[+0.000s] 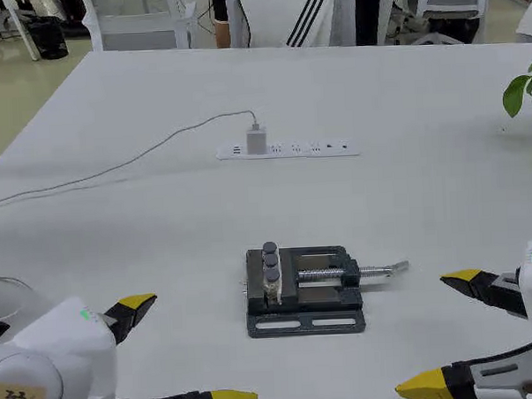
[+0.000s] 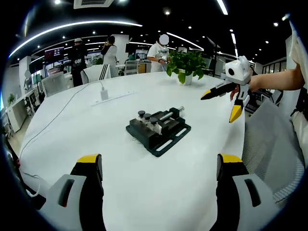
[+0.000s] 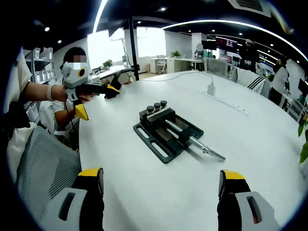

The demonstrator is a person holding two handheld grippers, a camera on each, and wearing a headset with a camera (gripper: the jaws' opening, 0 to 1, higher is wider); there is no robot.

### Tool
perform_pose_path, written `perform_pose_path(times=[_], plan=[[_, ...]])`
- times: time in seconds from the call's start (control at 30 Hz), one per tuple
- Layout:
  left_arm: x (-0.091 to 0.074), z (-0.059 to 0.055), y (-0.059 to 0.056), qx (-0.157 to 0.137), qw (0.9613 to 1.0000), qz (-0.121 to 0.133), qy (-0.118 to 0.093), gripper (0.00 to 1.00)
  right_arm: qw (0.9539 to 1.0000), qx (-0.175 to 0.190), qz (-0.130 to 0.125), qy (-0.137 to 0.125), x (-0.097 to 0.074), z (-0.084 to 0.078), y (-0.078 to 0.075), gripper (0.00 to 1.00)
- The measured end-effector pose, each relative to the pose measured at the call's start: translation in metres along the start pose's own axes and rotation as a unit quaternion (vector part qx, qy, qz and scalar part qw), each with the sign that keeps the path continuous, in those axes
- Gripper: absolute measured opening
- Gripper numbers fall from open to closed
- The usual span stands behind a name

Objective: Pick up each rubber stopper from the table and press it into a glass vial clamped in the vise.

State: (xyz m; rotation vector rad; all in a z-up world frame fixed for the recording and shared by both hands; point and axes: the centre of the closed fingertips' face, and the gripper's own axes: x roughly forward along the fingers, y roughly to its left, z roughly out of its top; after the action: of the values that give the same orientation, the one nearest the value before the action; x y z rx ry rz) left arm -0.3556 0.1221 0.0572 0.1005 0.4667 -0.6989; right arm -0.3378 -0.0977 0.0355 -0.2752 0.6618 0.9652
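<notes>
Left fingers (image 2: 89, 166): your left gripper (image 1: 184, 351) has them spread wide with nothing between them, yellow tips over the worktop (image 1: 161, 222), well apart from the vise (image 1: 307, 322).
Right fingers (image 3: 231, 175): your right gripper (image 1: 442, 333) is just as wide and empty, on the vise's other side.
Rubber stoppers (image 1: 270, 261): three dark ones in a row, each atop a glass vial (image 1: 272, 291).
Vise: it clamps the vials at the end nearer your left gripper; its screw handle (image 1: 384, 269) points toward your right gripper.
Beyond: a power strip (image 1: 308, 148) with a white charger (image 1: 256, 142) and a cable (image 1: 115, 171).
</notes>
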Motion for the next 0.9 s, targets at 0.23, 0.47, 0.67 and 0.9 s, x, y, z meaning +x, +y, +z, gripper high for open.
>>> perform_pose_path(times=[0.23, 0.47, 0.67, 0.9], plan=[[-0.001, -0.002, 0.007, -0.017, 0.9998, 0.008, 0.001, 0.99, 0.9999, 0.009, -0.006, -0.003, -0.002, -0.006, 0.001, 0.99], [-0.001, -0.003, 0.015, -0.024, 0.9995, 0.02, 0.002, 0.99, 0.9999, 0.004, -0.015, 0.001, -0.004, -0.014, 0.002, 0.99], [0.0, -0.009, 0.017, -0.029, 0.9993, 0.021, 0.007, 0.99, 0.9994, 0.026, -0.023, -0.008, -0.007, -0.019, 0.001, 0.98], [0.001, -0.012, 0.015, -0.032, 0.9993, 0.019, 0.01, 0.99, 0.9991, 0.038, -0.02, -0.007, -0.006, -0.025, 0.004, 0.98]])
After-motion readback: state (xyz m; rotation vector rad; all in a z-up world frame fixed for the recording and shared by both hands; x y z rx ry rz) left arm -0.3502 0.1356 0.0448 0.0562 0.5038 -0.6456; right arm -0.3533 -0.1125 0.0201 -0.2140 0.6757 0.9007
